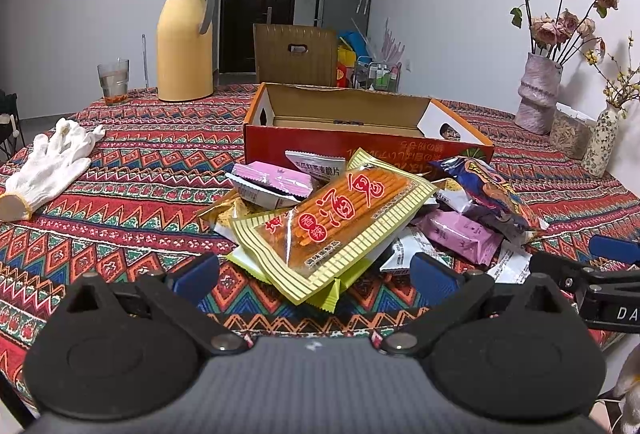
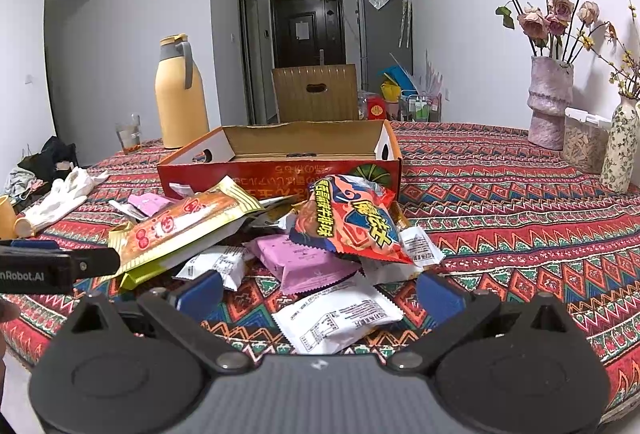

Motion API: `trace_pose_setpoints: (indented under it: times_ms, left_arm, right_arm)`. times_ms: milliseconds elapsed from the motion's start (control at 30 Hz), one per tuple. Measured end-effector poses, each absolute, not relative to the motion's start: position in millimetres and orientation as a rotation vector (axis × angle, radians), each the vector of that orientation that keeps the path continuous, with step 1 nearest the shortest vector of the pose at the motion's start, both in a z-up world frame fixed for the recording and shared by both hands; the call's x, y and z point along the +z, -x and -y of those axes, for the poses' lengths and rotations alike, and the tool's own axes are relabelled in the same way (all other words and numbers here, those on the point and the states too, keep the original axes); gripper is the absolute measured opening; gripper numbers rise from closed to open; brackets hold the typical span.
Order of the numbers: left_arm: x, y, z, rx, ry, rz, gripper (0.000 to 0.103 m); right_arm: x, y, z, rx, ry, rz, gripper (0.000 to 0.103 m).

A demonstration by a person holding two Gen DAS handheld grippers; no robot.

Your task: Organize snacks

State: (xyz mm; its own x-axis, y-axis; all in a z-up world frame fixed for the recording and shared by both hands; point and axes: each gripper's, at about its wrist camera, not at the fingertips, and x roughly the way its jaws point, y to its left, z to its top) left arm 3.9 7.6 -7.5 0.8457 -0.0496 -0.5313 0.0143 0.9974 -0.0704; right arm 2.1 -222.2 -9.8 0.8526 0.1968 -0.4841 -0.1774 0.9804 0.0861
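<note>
A heap of snack packets lies on the patterned tablecloth in front of an open red cardboard box (image 1: pixel 360 148) (image 2: pixel 280 170), whose inside looks bare. Topmost in the left wrist view is a long yellow packet of orange sticks (image 1: pixel 336 222) (image 2: pixel 180 226). Pink packets (image 1: pixel 276 178) (image 2: pixel 308 266), a red and blue crisp bag (image 2: pixel 352 222) (image 1: pixel 488 194) and white packets (image 2: pixel 340 314) lie around it. My left gripper (image 1: pixel 316 274) is open, its fingertips flanking the near end of the yellow packet. My right gripper (image 2: pixel 320 290) is open over a white packet.
A yellow thermos jug (image 1: pixel 186 38) and a glass (image 1: pixel 114 78) stand at the far left of the table, a white glove (image 1: pixel 52 162) nearer. Vases of dried flowers (image 1: pixel 538 94) (image 2: pixel 550 102) and a clear jar (image 2: pixel 584 146) stand at the right. A chair back (image 1: pixel 296 54) rises behind the table.
</note>
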Motion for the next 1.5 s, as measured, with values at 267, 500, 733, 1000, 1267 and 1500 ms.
trace_pose_setpoints:
  times_ms: [267,500,733,1000,1267,1500]
  left_arm:
    - [-9,-6,-9,-0.029,0.072,-0.566,0.103]
    - [-10,-10,-11,-0.024,0.076,-0.575,0.103]
    - [-13,-17,-15,-0.016,0.084,-0.591,0.103]
    - [-17,-24,-19,-0.008,0.09,-0.605,0.103]
    - [-22,-30,-19,-0.004,0.09,-0.622,0.103]
    - [-24,-32,-17,-0.001,0.085,-0.635,0.103]
  right_arm:
    - [-11,-3,222,0.195,-0.038,-0.518,0.103]
    - [-16,-8,223,0.19,-0.038,-0.532,0.102]
    - [-26,-25,225,0.158,-0.052,-0.591,0.086]
    - [-40,-48,219,0.164,-0.01,-0.644,0.084]
    - [-57,-60,213,0.239,0.122,-0.645,0.085]
    - [-63,-58,219,0.305,0.086,-0.612,0.083]
